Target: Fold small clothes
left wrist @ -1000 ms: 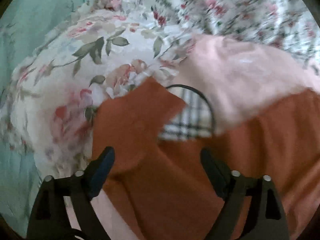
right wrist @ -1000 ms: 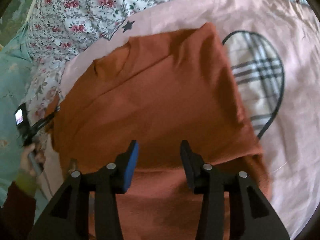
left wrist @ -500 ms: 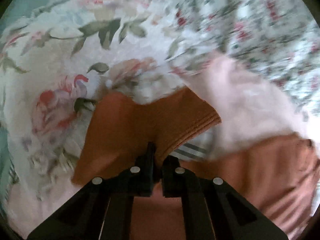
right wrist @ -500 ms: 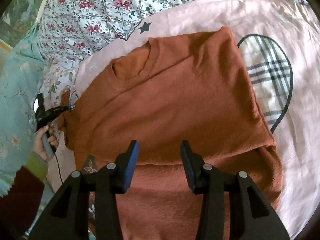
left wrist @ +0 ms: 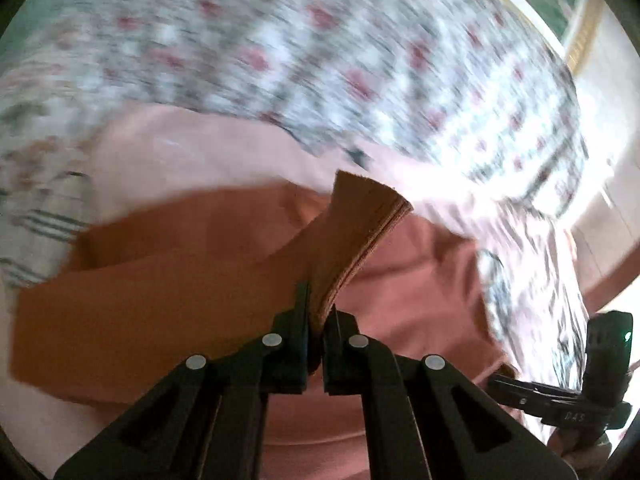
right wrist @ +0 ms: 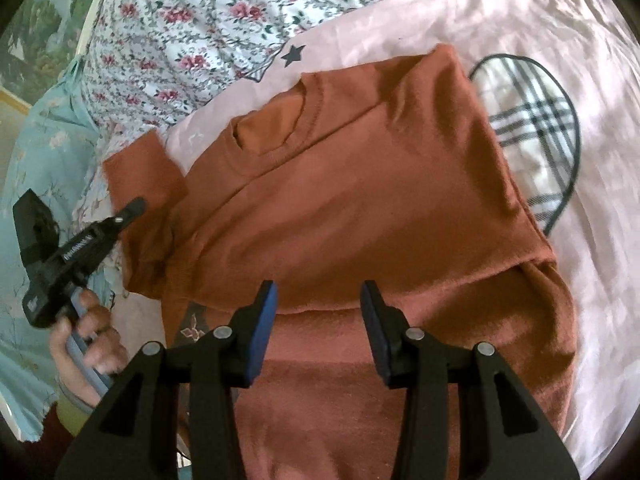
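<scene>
A rust-orange sweater [right wrist: 360,184] lies on a pink sheet [right wrist: 560,20], neck toward the far left and lower part folded up. My left gripper [left wrist: 316,308] is shut on the ribbed cuff of its sleeve [left wrist: 360,220], which stands up from the jaws above the sweater's body. In the right wrist view the same gripper [right wrist: 134,208] pinches the sleeve [right wrist: 140,164] at the sweater's left side, with a hand [right wrist: 88,344] on its handle. My right gripper [right wrist: 318,300] hovers over the near fold, jaws apart, nothing between them.
A plaid heart patch [right wrist: 528,128] on the pink sheet shows right of the sweater. A floral quilt [right wrist: 200,20] covers the far side and a teal floral cloth [right wrist: 36,152] the left. The right tool's black body [left wrist: 604,360] sits at the left view's lower right.
My left gripper shut on the sleeve cuff, then lifted it and swung right across the sweater. The right gripper stayed open and nearly still.
</scene>
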The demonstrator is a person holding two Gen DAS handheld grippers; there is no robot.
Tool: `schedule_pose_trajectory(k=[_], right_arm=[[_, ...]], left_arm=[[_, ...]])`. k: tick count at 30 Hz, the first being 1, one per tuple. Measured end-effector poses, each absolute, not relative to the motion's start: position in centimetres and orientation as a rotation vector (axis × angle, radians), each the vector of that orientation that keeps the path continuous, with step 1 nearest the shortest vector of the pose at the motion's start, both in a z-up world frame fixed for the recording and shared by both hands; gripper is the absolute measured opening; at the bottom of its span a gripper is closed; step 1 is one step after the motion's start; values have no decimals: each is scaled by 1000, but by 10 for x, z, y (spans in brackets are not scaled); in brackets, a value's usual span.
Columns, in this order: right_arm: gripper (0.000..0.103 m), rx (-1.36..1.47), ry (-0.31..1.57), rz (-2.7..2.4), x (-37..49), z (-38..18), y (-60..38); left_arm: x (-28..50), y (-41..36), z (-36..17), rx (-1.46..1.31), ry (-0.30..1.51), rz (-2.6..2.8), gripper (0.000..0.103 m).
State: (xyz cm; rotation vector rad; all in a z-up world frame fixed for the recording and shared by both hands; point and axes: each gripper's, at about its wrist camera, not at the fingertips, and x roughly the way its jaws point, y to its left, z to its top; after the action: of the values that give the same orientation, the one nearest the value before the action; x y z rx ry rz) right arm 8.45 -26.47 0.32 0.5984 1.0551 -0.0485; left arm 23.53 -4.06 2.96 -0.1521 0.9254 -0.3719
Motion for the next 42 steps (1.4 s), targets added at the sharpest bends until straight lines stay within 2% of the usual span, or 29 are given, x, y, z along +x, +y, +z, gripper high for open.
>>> schedule_pose_trajectory(k=[4, 7, 9, 10, 11, 13, 14, 22, 27, 29, 31, 35, 38, 40, 42], right_arm=[[45, 617, 1055, -88, 75, -2, -280], [45, 628, 1060, -109, 71, -6, -288], [45, 652, 1063, -114, 70, -9, -293], [45, 666, 1059, -112, 71, -11, -295], [46, 675, 1055, -111, 72, -12, -296], [57, 691, 1047, -109, 76, -14, -297], [58, 700, 1040, -107, 79, -14, -297], [60, 722, 1036, -45, 127, -28, -283], [60, 701, 1090, -77, 170, -58, -271], [55, 695, 1081, -64, 177, -61, -265], [12, 685, 1087, -23, 186, -57, -254], [10, 677, 962, 32, 182, -6, -251], [10, 702, 770, 44, 158, 46, -272], [10, 705, 723, -17, 141, 58, -295], [10, 692, 766, -86, 130, 46, -316]], left_arm=[[236, -101, -4, -64, 980, -440, 3], [236, -123, -32, -32, 1050, -473, 8], [234, -129, -39, -27, 1079, -487, 16], [230, -127, -41, -33, 1085, -496, 23], [225, -123, -41, -38, 1095, -508, 34], [214, -113, -36, -30, 1087, -506, 48], [204, -102, -31, -20, 1070, -493, 52], [149, 25, -10, -33, 1041, -197, 56], [145, 114, -29, -117, 1072, 80, 55], [153, 130, -40, -140, 1088, 116, 55], [164, 135, -47, -179, 1105, 86, 55], [182, 121, -50, -172, 1091, 43, 55], [194, 114, -55, -169, 1095, 48, 54], [197, 113, -57, -174, 1095, 56, 51], [201, 109, -59, -164, 1092, 73, 48]])
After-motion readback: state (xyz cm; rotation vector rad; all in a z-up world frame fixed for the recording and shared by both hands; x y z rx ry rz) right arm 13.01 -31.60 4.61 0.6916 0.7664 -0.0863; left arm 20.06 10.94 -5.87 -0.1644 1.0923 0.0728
